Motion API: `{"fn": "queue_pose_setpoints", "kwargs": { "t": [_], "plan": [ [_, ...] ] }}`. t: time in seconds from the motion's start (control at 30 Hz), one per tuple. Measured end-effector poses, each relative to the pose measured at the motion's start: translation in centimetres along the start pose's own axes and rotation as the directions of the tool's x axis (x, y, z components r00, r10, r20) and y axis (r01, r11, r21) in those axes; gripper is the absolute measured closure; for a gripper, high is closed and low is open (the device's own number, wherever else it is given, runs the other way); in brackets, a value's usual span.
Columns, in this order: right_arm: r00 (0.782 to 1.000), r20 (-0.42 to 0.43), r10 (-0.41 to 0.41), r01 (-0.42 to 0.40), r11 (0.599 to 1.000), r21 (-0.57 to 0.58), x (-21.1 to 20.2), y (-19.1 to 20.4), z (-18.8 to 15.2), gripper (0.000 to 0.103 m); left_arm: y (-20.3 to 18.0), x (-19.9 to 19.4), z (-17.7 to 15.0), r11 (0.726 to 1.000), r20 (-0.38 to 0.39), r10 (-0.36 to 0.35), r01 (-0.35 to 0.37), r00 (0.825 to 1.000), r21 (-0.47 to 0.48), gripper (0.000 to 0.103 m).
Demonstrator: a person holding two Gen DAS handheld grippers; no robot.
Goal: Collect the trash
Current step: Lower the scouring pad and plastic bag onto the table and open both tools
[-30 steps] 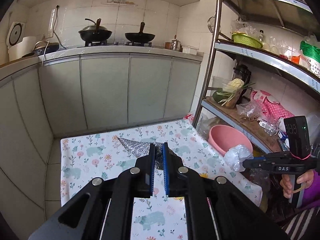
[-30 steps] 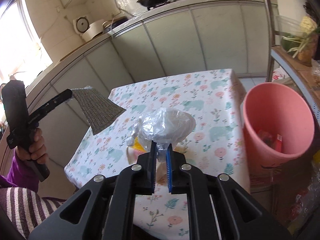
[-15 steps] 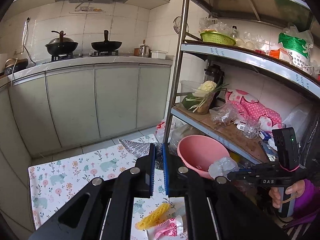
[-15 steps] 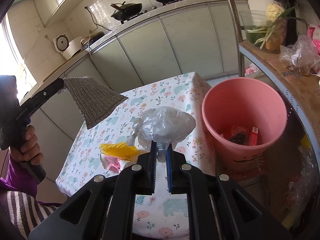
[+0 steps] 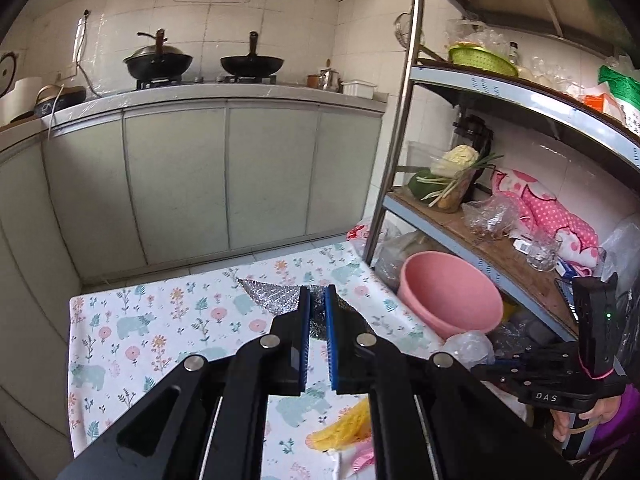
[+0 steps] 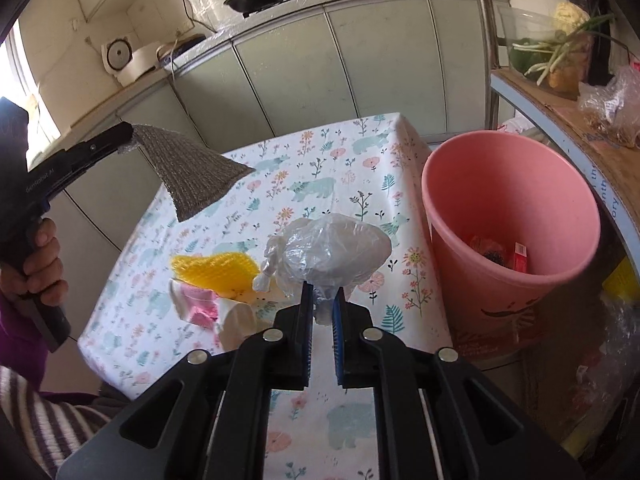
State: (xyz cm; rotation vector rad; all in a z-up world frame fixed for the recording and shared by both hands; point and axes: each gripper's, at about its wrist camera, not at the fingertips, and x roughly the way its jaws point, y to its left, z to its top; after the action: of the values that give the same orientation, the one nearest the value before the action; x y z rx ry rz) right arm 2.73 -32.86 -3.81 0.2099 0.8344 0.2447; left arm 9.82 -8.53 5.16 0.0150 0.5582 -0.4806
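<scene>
Black handheld tools with blue-lined fingers, carried by a person in purple and stripes.

Each tool [image 5: 317,322] [image 6: 322,312] is built of matte black plastic arms joined by round silver screws, with ribbed blue pads inside the fingers. White lettering is printed along the bodies, and a small green light is lit on one. A purple sleeve [image 6: 16,342] and striped fabric [image 6: 48,420] are worn.

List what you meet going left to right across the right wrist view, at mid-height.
Person's hand on the left hand-held gripper → grey mesh piece → yellow net → clear plastic bag → pink bin.
</scene>
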Motion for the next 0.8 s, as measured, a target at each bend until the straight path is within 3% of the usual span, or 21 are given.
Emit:
{"fn": "queue_pose_setpoints", "kwargs": {
  "t": [0.2, 0.37, 0.53, 0.67, 0.8],
  "plan": [
    [0.999, -0.022, -0.041, 0.04, 0.998, -0.045, 2.3, 0.6, -0.6, 0.094, 5.0, 0.1, -4.8, 0.985, -0.102, 0.158, -0.164, 0.982, -0.054, 0.097],
    [0.997, -0.07, -0.024, 0.021, 0.999, -0.047, 3.4, 0.5, -1.1, 0.094, 7.6, -0.9, -8.8, 0.973, -0.214, 0.179, -0.205, 0.96, -0.106, 0.096],
    [0.997, -0.08, -0.018, 0.015, 0.999, -0.037, 3.4, 0.4, -1.3, 0.094, 7.4, -1.7, -11.2, 0.98, -0.295, 0.118, -0.159, 0.948, -0.117, 0.096],
    [0.997, -0.077, -0.014, 0.012, 1.0, -0.023, 3.5, 0.1, -1.3, 0.094, 5.9, -1.4, -12.3, 0.992, -0.35, 0.028, -0.071, 0.936, -0.108, 0.096],
    [0.996, -0.09, -0.006, 0.004, 1.0, -0.019, 3.6, 0.1, -1.4, 0.094, 4.2, -1.2, -13.0, 0.996, -0.421, -0.068, 0.038, 0.905, -0.078, 0.092]
  ]
}}
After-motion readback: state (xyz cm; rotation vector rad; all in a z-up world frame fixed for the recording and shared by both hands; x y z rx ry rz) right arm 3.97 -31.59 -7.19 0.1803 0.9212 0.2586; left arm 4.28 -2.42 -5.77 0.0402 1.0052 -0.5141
